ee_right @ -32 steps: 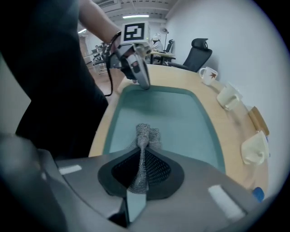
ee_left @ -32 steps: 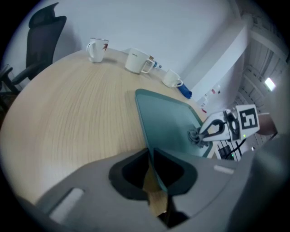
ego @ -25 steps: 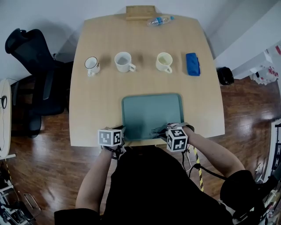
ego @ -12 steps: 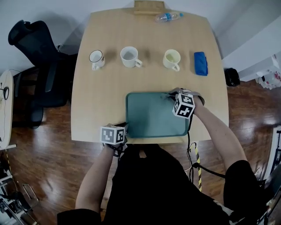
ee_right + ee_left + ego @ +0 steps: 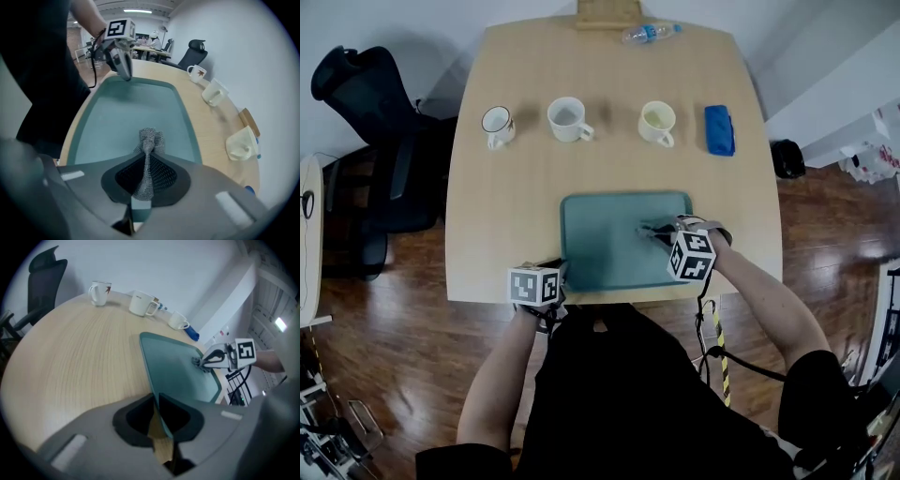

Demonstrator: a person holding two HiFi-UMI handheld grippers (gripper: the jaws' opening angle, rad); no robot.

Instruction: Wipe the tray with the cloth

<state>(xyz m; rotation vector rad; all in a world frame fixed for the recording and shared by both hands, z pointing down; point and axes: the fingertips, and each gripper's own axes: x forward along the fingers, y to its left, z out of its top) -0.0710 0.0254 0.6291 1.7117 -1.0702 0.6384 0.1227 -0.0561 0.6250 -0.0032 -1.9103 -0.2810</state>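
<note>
Right gripper (image 5: 144,180): jaws nearly together, clamped on a grey mesh cloth (image 5: 150,138). The cloth runs up between the pads and its bunched free end sticks out beyond the tips, against the floor of the tray (image 5: 126,112). In the head view this contact lies in the right part of the tray, close to its right rim and about halfway between the near and far edges. The gripper points steeply down.

Left gripper (image 5: 157,416): jaws closed narrow on the tray's rim, which passes edge-on between the pads. The grip is at the near-left corner, by the table's (image 5: 506,206) near edge.

The tray is teal, rectangular with rounded corners, and lies flat at the near middle of the table.

Along the far side, well apart from the tray, stand three mugs (image 5: 567,119) in a row, with a blue item (image 5: 719,129) at their right. A bottle (image 5: 649,33) lies at the far edge. A chair (image 5: 366,103) stands left of the table.
</note>
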